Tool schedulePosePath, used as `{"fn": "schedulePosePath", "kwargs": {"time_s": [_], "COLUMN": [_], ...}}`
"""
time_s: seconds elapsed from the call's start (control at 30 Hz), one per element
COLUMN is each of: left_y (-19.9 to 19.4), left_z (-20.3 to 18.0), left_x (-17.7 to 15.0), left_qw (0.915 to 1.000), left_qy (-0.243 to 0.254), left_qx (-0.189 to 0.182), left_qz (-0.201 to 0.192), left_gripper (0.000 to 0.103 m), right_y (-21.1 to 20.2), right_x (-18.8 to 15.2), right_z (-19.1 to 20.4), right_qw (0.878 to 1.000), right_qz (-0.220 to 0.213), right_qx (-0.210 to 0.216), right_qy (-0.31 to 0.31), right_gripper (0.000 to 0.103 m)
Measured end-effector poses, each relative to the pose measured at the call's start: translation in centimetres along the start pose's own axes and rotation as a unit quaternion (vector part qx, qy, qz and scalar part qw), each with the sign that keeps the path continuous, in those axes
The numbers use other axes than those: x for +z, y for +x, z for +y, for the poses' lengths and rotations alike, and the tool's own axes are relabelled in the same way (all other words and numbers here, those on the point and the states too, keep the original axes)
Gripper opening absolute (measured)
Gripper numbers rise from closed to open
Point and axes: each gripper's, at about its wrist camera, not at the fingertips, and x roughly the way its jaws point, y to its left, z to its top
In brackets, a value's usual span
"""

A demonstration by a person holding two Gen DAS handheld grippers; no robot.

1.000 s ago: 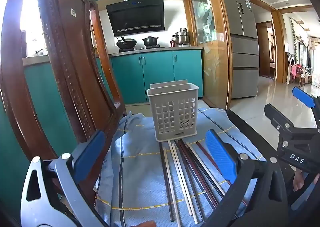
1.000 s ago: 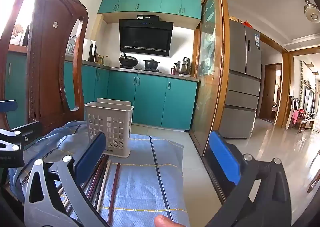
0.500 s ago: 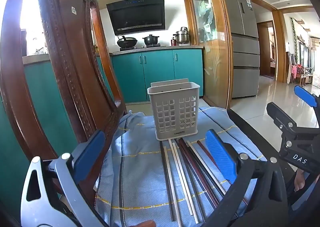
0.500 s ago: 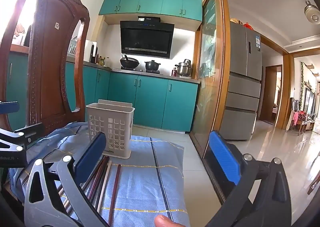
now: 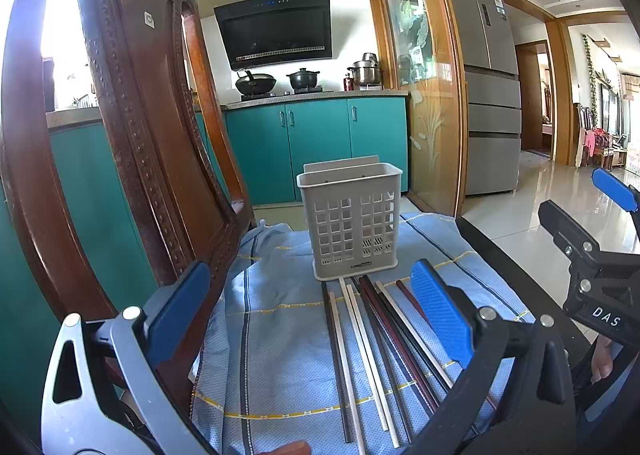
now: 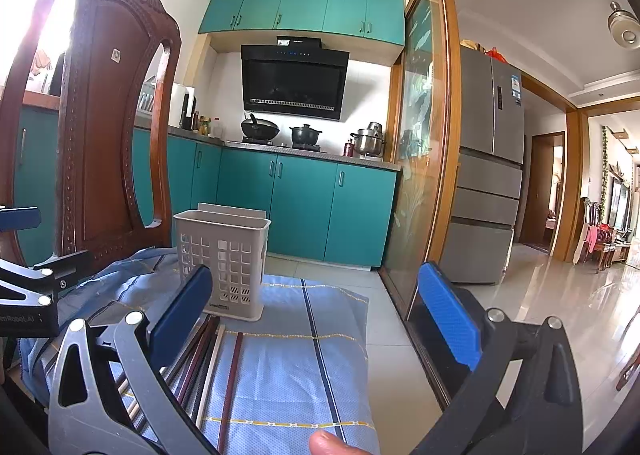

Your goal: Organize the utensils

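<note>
A grey slotted utensil basket (image 5: 350, 221) stands upright on the blue cloth (image 5: 280, 335); it also shows in the right wrist view (image 6: 222, 259). Several chopsticks (image 5: 372, 339), dark, reddish and cream, lie side by side on the cloth just in front of it, and they show in the right wrist view too (image 6: 208, 359). My left gripper (image 5: 308, 319) is open and empty, held above the chopsticks' near ends. My right gripper (image 6: 316, 319) is open and empty, to the right of the chopsticks; it shows at the right edge of the left wrist view (image 5: 592, 255).
A carved wooden chair back (image 5: 132, 135) rises close on the left, beside the cloth. The table's dark right edge (image 5: 500, 255) drops to a tiled floor. Teal kitchen cabinets (image 6: 300, 207) and a fridge (image 6: 488, 175) stand behind.
Both grippers have lifted very slightly; the basket sits a touch lower in the views. Nothing was grasped or moved.
</note>
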Motion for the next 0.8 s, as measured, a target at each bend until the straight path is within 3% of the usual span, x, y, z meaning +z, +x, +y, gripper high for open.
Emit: {"fn": "schedulePosePath", "kwargs": {"time_s": [0.8], "left_y": [0.07], "left_z": [0.05], "left_x": [0.02], "left_qw": [1.0000], "left_qy": [0.000], "left_qx": [0.000], "left_qz": [0.002], "left_gripper": [0.100], "right_y": [-0.32], "right_x": [0.17], "right_z": [-0.04], "right_qw": [1.000], "right_qz": [-0.008], "right_qx": [0.001], "right_qy": [-0.001], "right_gripper": [0.100]}}
